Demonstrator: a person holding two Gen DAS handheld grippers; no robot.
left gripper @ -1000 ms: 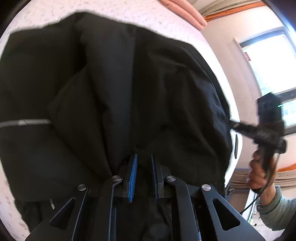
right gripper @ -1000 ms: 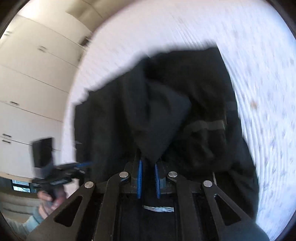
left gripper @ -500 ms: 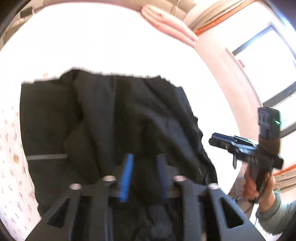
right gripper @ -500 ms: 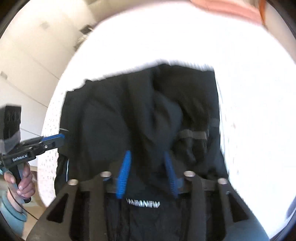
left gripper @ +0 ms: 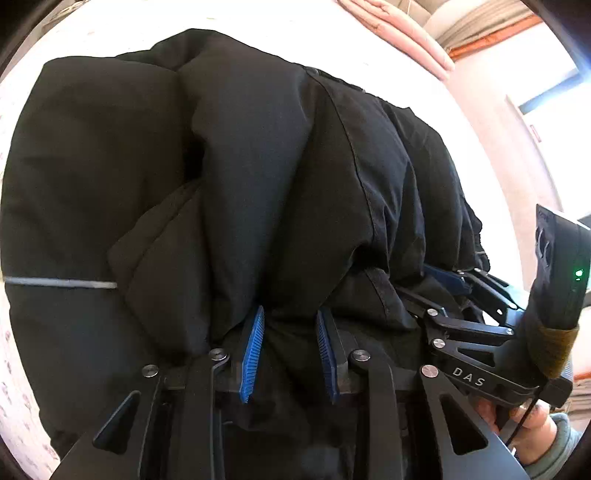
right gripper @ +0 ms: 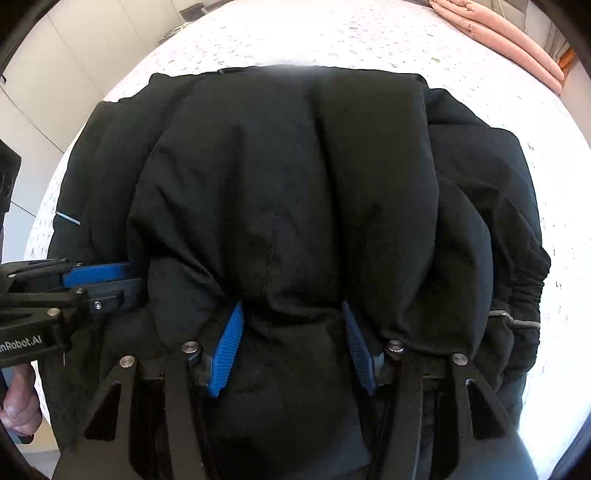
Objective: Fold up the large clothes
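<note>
A large black padded jacket lies folded over on the white patterned bed; it also fills the right wrist view. My left gripper has its blue pads spread apart, with a fold of jacket bulging between them. My right gripper is wider open, with the folded edge of the jacket resting between its blue pads. The right gripper also shows at the right of the left wrist view, fingers tucked under the jacket edge. The left gripper shows at the left of the right wrist view.
The white speckled bedspread surrounds the jacket. A folded pink blanket lies at the far right corner of the bed; it also shows in the left wrist view. White cupboards stand to the left, a bright window to the right.
Both grippers brought the jacket edge forward and down onto the bed, then opened: pads that pinched the cloth a second ago now stand apart. The jacket lies doubled over.
</note>
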